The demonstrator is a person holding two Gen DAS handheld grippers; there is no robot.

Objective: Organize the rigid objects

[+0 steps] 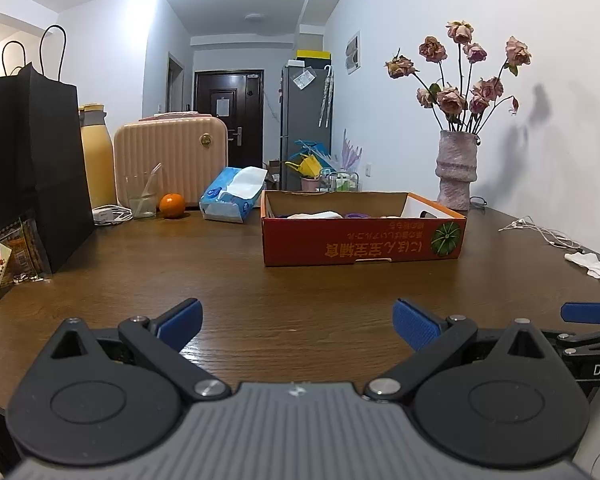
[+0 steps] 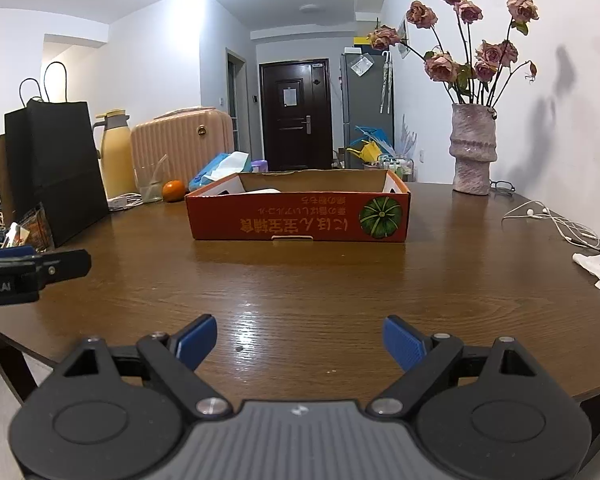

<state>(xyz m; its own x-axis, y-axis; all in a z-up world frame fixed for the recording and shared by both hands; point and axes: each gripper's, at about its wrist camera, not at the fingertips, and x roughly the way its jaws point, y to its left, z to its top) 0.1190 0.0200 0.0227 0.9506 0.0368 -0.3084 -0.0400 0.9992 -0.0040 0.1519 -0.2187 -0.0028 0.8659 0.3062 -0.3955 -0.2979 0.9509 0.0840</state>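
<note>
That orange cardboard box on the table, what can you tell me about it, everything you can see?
The cardboard box is a shallow, open-topped tray, orange-red outside and plain brown inside, with one white inner end wall. Its front wall carries upside-down yellow characters and a green pumpkin picture. It sits flat on the wooden table, ahead of both open grippers, touching neither. A small tab shows at the bottom edge. Inside, something white and something purple peek over the rim; the rest is hidden.
</note>
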